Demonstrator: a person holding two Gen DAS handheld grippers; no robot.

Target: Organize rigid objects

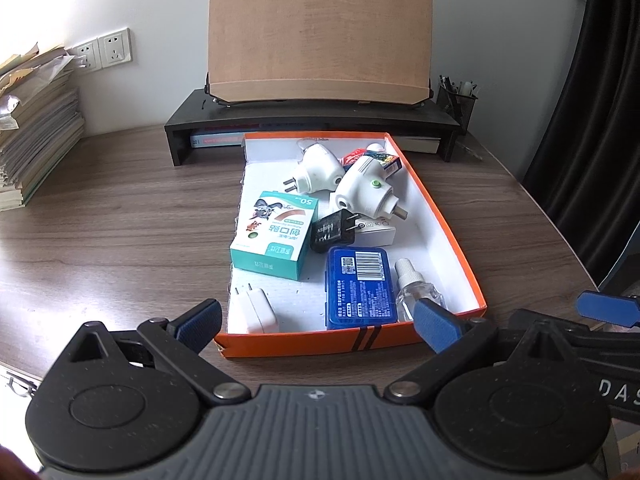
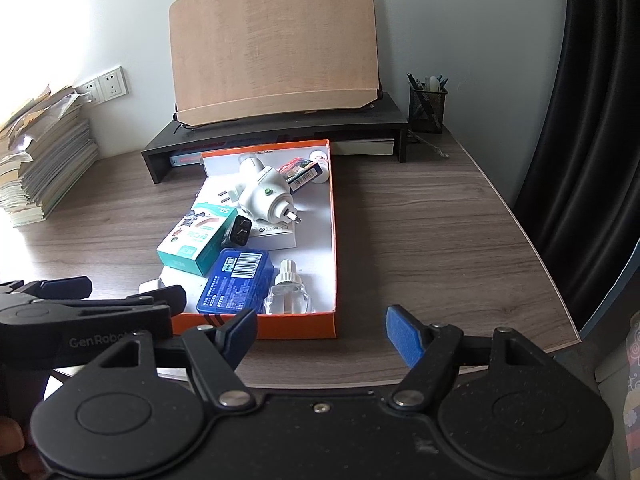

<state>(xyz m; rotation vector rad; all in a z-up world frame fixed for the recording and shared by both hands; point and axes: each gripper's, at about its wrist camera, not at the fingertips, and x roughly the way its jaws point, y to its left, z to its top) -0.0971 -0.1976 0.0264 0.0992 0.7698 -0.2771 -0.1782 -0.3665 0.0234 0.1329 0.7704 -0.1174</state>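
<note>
Already both grippers hang at the near edge of the wood-grain desk (image 2: pixel 420 240), in front of the shallow orange cardboard box with a white inside (image 1: pixel 444 236), where the task's things lie. The left gripper (image 1: pixel 316 322) has its jaws spread wide with nothing between them, straddling the box's near wall. The right gripper (image 2: pixel 322 334) is likewise released and empty, just right of the box's near corner.

Risks, as I judge them: the small clear glass refill bottle with a white cap (image 1: pixel 416 290) lies on its side against the flat blue plastic case with a barcode label (image 1: pixel 360 284), so a pinch on its round body could send it rolling or skidding. The two white plug-in heater units (image 1: pixel 360 188) are piled on each other at the far end; lifting one may tip the other. The light box itself could slide if a jaw catches its wall.

Count inside the box: two white heater units, one teal-and-white carton of plasters (image 1: pixel 276 236), one black charger plug (image 1: pixel 332 234), one white charger plug (image 1: pixel 256 306), one blue case, one clear bottle, one flat white packet (image 1: pixel 378 230) under the plugs, and one small red-and-dark carton (image 1: pixel 380 158) with something white behind it that I cannot make out.
</note>
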